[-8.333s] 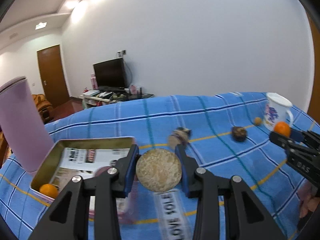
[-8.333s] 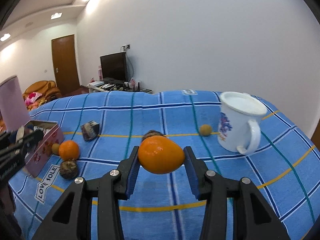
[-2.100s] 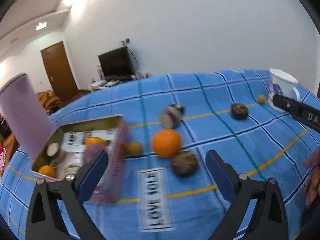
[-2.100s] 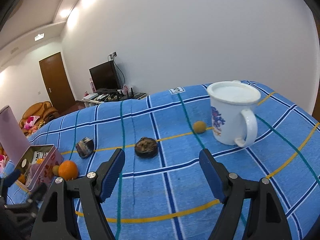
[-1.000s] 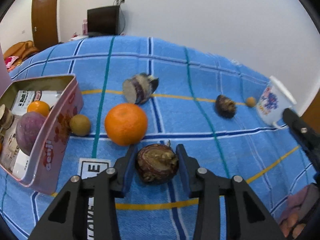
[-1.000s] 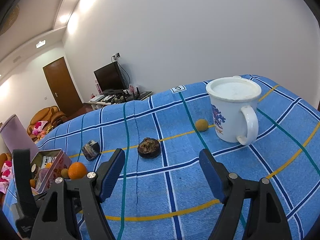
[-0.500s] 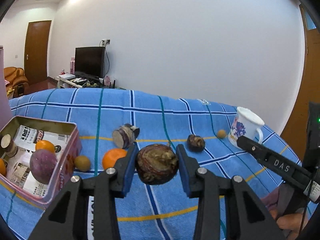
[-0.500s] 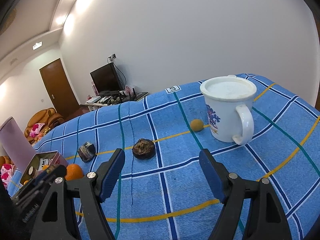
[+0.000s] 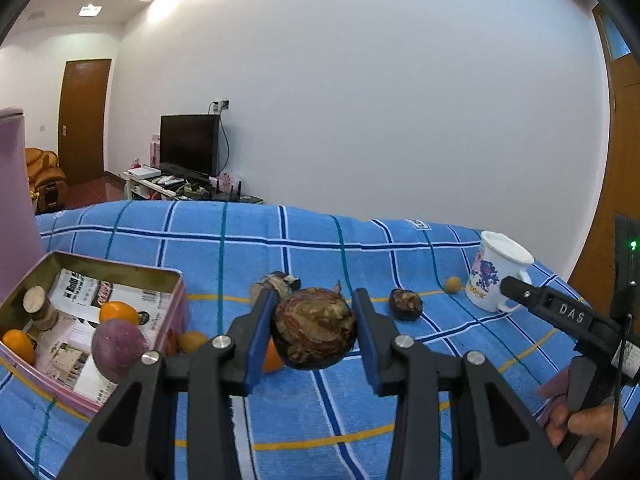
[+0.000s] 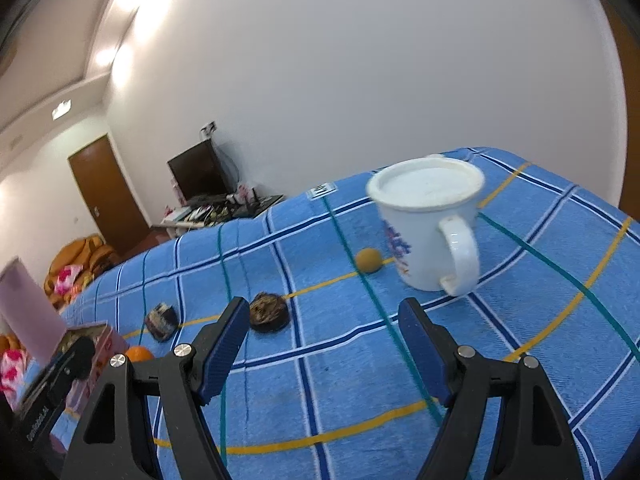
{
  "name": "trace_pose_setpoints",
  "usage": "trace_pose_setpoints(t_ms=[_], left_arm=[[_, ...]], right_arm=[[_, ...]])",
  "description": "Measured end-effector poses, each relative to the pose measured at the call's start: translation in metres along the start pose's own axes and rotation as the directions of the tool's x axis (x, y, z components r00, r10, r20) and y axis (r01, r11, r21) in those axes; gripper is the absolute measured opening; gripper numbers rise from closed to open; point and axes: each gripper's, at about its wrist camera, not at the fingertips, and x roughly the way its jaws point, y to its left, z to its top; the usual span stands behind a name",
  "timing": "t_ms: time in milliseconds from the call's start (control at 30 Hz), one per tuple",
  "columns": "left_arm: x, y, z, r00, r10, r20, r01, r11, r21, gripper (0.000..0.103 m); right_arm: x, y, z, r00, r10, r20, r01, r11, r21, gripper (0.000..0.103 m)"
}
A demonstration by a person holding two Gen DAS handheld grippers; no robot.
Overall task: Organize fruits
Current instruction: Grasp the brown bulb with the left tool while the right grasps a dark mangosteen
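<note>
My left gripper (image 9: 315, 338) is shut on a brown wrinkled round fruit (image 9: 316, 330), held above the blue checked cloth. To its left stands the open pink tin (image 9: 176, 280) with a purple fruit (image 9: 118, 344) and two small oranges (image 9: 118, 312) inside. An orange (image 9: 272, 356) and a small tan fruit (image 9: 192, 340) lie beside the tin, partly hidden by my left finger. My right gripper (image 10: 324, 308) stands open over bare cloth with nothing between its fingers. Ahead of it lie a dark fruit (image 10: 269, 312), a cut dark fruit (image 10: 161, 320) and a small tan ball fruit (image 10: 369, 260).
A white mug (image 10: 428, 224) stands at the right, close to the small tan fruit. The tin's pink lid (image 10: 28, 304) stands upright at the far left. A hand (image 9: 588, 428) holds the right gripper's handle at the lower right of the left wrist view.
The left gripper has lifted the brown fruit off the cloth and tilted upward. The right gripper has stayed open, its view rolled slightly and drawn closer to the mug.
</note>
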Motion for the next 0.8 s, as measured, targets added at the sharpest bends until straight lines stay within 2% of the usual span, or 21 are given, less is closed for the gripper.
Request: trace_pose_setpoints(t_ms=[533,633,800], left_arm=[[-0.008,0.009,0.002,0.999,0.037,0.026,-0.038,0.999,0.009,0.041],[-0.008,0.007,0.002,0.999,0.029,0.025,-0.029,0.999,0.015,0.041],[-0.006,0.004,0.000,0.999,0.027,0.020,-0.028,0.999,0.027,0.041]], right_arm=[[0.007,-0.021,0.003,0.999,-0.024,-0.030,0.026,0.998,0.065,0.078],[0.013,-0.011,0.001,0.998,0.006,-0.056,-0.004,0.999,0.033,0.078],[0.040,0.026,0.006,0.982,0.055,-0.179,-0.066,0.997,-0.051,0.078]])
